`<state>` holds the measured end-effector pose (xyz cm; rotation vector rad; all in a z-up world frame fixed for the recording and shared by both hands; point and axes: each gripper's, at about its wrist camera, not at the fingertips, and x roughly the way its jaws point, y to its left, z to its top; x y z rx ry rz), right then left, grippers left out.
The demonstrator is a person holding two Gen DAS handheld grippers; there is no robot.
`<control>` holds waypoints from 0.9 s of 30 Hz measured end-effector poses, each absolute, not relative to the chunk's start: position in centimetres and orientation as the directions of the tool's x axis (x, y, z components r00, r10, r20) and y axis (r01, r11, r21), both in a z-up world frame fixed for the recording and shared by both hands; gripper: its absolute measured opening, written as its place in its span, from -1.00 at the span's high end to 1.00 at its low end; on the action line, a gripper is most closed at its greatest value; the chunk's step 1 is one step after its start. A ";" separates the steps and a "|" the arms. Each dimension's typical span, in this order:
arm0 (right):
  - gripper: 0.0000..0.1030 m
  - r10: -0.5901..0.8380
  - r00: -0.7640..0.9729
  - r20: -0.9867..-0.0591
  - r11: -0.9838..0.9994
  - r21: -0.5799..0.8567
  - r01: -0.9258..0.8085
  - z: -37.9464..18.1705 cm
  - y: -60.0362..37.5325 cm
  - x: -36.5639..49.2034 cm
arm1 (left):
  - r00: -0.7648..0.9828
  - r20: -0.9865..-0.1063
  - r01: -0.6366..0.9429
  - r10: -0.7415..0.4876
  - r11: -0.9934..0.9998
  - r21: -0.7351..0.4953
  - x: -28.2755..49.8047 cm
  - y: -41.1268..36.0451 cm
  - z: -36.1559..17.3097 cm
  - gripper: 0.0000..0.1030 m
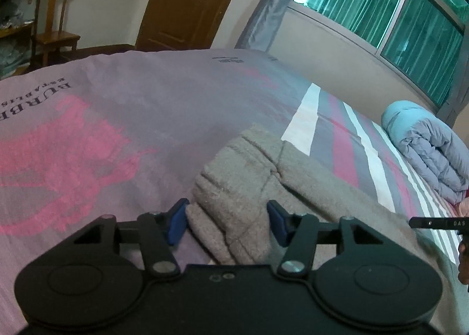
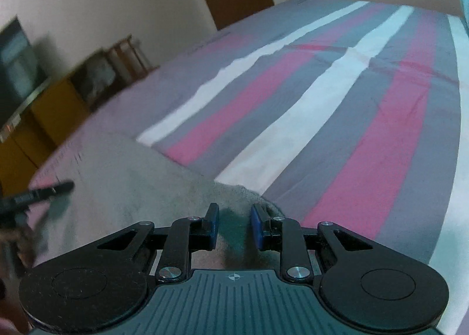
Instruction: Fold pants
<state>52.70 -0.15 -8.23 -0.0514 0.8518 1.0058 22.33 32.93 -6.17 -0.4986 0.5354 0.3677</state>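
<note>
On one bed lies one pants; both grippers, left and right, straddle its fabric, unclamped.

You have one pair of grey-brown pants lying on the one bed, and one rolled blue quilt on that bed's far right side. You hold two grippers, the left gripper and right gripper. Beyond the bed stand one wooden chair and one brown door.
</note>
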 end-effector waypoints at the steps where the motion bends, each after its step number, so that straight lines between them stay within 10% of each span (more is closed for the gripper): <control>1: 0.51 0.718 0.266 -0.643 0.564 0.315 -0.763 -8.0 -0.1 52.6 | 0.801 -0.563 -0.454 0.203 0.819 -0.351 22.3 32.9 -6.2 0.05; 15: 0.71 0.747 0.223 -0.627 0.558 0.409 -0.722 -8.9 -2.2 53.6 | 0.824 -0.534 -0.432 0.188 0.819 -0.378 22.0 33.1 -6.1 0.30; 27: 0.90 0.659 0.216 -0.721 0.512 0.219 -0.831 -8.6 1.3 53.6 | 0.829 -0.525 -0.421 0.190 0.831 -0.364 22.2 33.2 -5.8 0.43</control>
